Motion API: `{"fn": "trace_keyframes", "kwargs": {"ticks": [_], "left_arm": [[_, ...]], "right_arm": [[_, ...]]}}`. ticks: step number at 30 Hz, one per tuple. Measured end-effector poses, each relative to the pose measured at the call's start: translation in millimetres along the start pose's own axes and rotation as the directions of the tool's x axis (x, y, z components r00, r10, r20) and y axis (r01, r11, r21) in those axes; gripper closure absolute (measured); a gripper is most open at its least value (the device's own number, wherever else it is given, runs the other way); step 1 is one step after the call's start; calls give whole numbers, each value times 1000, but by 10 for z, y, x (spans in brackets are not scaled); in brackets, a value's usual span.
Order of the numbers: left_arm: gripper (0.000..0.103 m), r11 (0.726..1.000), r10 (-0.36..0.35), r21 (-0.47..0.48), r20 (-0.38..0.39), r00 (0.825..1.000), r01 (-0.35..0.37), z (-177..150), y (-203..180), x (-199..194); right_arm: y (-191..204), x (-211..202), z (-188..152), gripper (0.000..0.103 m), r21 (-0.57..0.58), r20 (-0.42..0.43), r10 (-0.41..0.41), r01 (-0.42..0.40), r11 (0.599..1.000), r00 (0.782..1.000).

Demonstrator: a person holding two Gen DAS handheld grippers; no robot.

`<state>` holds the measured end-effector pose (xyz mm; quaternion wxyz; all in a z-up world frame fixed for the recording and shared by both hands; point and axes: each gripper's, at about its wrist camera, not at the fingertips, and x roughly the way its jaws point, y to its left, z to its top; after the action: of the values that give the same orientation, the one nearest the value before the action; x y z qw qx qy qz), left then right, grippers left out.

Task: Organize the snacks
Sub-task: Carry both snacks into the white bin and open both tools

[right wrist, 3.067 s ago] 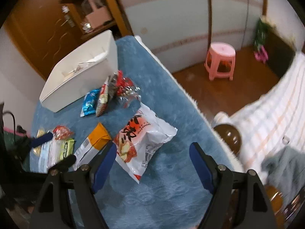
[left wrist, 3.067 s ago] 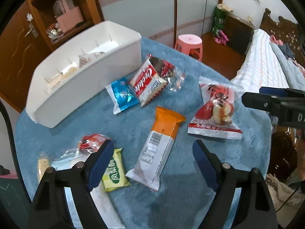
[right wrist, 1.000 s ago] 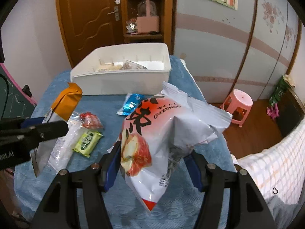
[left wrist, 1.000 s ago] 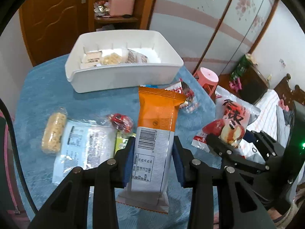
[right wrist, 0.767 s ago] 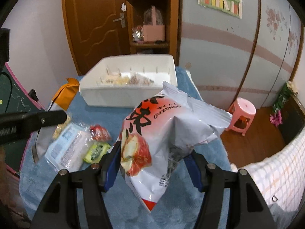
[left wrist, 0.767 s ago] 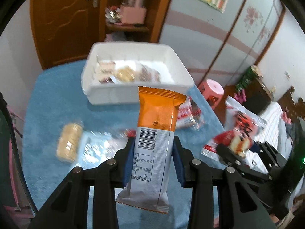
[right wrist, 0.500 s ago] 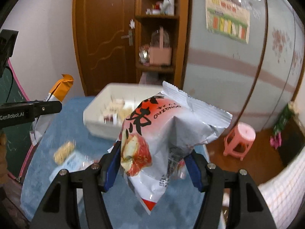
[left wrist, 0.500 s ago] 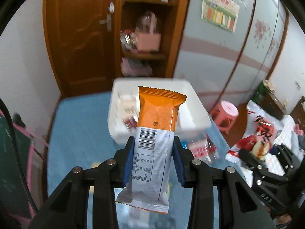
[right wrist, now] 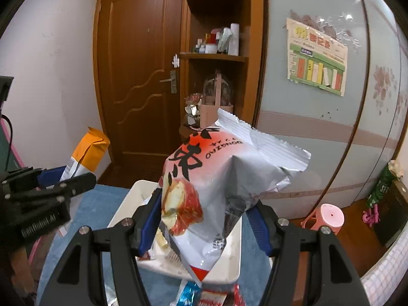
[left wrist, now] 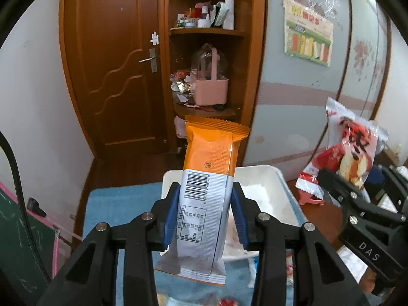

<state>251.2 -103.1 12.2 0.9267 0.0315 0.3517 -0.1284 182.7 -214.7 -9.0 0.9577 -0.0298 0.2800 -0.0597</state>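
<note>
Both packets are up in the air over the desk (right wrist: 84, 211) with its blue cloth. The left gripper (left wrist: 205, 219) is clamped on the orange-and-white bar (left wrist: 207, 178), pinching it across the white half just below the barcode, so the orange end stands upright above the jaws. The right gripper (right wrist: 204, 225) is closed on the silver-and-red bag (right wrist: 224, 181), squeezing its lower part; the puffy top leans off to the right.

The white bin (right wrist: 230, 260) sits below and ahead of both, near the far edge of the desk, with a few small snacks already lying in it. More packets, a blue one (right wrist: 188, 293) among them, wait on the cloth just in front of the bin.

From where I stand, the step in hand looks like carrying these two over and dropping them in. To do it well I'd bring each gripper down low over a bare stretch of the bin's floor before letting go, not release from up here, since the bag is light and could catch the rim and slide off the desk. I'd do them one at a time, too: the two grippers are close beside each other and could knock together over so narrow a bin. The bar would probably sit best laid flat along the bin's length, with the bulkier bag given the roomier end.
</note>
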Motion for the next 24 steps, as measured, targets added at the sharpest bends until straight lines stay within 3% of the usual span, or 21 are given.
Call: {"fn": "trace_keyframes", "kwargs": {"ticks": [4,6,7,8,14,24], "left_arm": [[59,1000,9,-20,-52,999,-10,33,39,422],[36,998,-24,-57,-69,997,20,31,106,618],[15,997,-18,-81,-75,997,12,17,157,712],[9,995,-6,-98,-72,997,-1,7,194,765],[9,989,42,-139,-104,994,-57,-77,384,974],[9,990,55,-123,-125,991,-71,-336,525,743]], "right_arm": [[27,466,15,37,-17,-78,-12,11,1000,997],[31,728,-36,35,-25,-127,3,-6,1000,992],[35,847,-72,32,-30,-152,-1,-3,1000,988],[39,965,-114,30,-38,-179,-6,-1,999,984],[23,1235,-298,30,-52,-266,-35,21,998,963],[10,949,-458,30,-80,-277,-12,-10,997,961]]}}
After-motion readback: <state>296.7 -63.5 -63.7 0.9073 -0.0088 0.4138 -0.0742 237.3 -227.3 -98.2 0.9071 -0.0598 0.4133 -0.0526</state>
